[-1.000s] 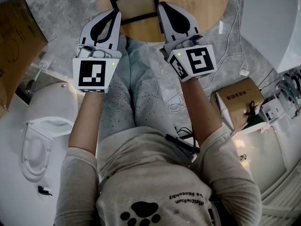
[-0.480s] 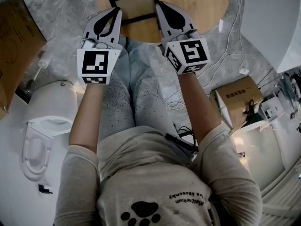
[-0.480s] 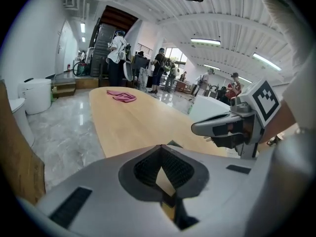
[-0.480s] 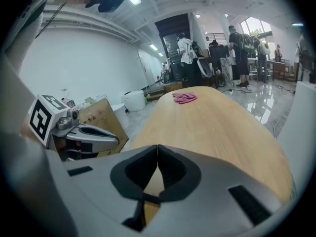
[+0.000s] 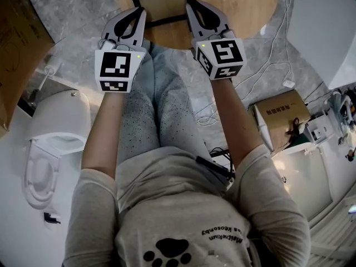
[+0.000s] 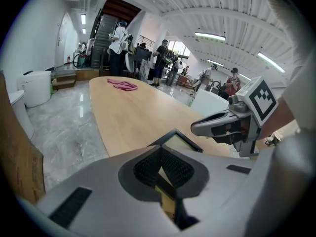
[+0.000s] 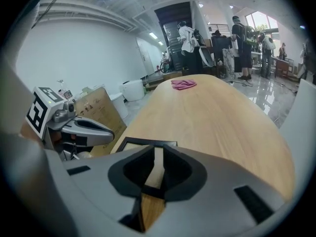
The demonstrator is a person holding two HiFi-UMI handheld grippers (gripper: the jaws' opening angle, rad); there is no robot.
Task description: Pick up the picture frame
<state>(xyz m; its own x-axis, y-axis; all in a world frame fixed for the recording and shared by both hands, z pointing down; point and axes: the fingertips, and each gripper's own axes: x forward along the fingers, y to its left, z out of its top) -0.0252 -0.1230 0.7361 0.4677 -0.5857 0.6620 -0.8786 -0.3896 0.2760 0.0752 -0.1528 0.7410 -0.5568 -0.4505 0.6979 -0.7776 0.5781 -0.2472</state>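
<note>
Jaws of my left gripper (image 5: 139,13) are pressing together on nothing; my right gripper (image 5: 192,8) is holding its jaws a thin slit apart, empty too. The picture frame (image 5: 163,4) is lying flat on the wooden table (image 5: 233,7), just ahead, between the 2 tips.

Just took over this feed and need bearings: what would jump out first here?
A black picture frame lies flat at the near edge of the long wooden table. The left gripper and right gripper are poised at its two sides, neither holding anything. Farther down the table lies a pink cloth, and people stand beyond its far end.
</note>
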